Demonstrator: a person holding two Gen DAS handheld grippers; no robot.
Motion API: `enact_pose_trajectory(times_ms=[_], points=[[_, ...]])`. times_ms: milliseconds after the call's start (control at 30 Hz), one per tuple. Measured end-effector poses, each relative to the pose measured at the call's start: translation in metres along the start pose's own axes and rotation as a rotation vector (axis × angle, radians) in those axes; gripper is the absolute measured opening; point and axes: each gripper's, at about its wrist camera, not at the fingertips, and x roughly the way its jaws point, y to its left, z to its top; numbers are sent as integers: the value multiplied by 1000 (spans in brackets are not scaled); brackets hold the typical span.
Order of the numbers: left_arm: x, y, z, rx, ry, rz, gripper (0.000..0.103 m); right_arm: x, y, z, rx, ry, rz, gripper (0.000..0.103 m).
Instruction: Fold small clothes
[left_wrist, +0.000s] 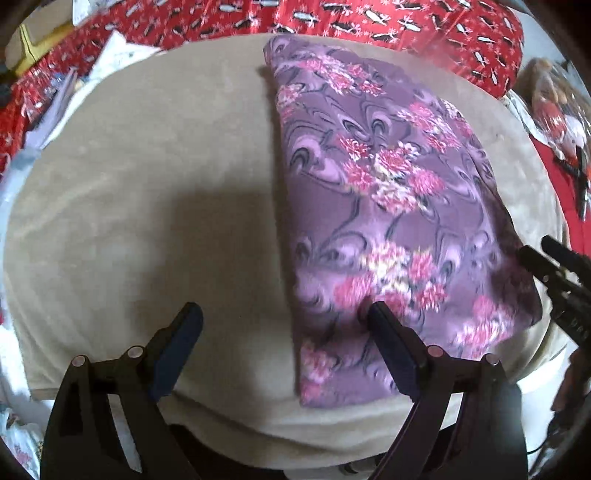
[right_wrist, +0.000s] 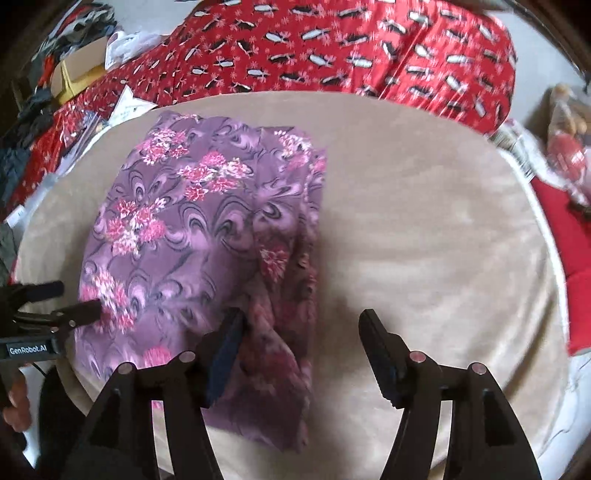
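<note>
A purple cloth with pink flowers (left_wrist: 388, 192) (right_wrist: 192, 229) lies folded into a long strip on a beige padded surface (left_wrist: 147, 166) (right_wrist: 424, 221). My left gripper (left_wrist: 282, 312) hangs open over the cloth's near left edge, its right finger above the fabric and its left finger above bare beige. In the right wrist view the left gripper (right_wrist: 70, 299) comes in from the left at the cloth's edge. My right gripper (right_wrist: 301, 315) is open over the cloth's rumpled right edge, its pads pressing nothing. The right gripper (left_wrist: 543, 251) also shows at the cloth's right side.
Red patterned fabric (left_wrist: 369, 18) (right_wrist: 332, 44) is bunched behind the beige surface. Papers (left_wrist: 118, 55) and a cardboard box (right_wrist: 74, 74) lie at the back left. A bagged toy (right_wrist: 565, 140) sits at the right. A person's hand (right_wrist: 16, 406) holds the left gripper's handle.
</note>
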Motion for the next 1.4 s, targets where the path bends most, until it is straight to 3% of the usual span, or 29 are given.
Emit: enact_pose_trajectory(times_ms=[200, 467, 633, 1033, 1400], points=[[-18, 7, -24, 5, -39, 21, 92, -27, 2, -15, -12, -22, -30, 68], [-28, -5, -38, 15, -135, 115, 92, -55, 15, -30, -2, -85, -111, 92], [-41, -15, -47, 39, -223, 174, 92, -69, 23, -37, -28, -135, -138, 98], [-51, -28, -57, 60, -242, 162, 92, -88, 34, -54, -27, -207, -125, 102], [-58, -34, -62, 62, -248, 141, 92, -92, 25, -57, 14, -220, -103, 102]])
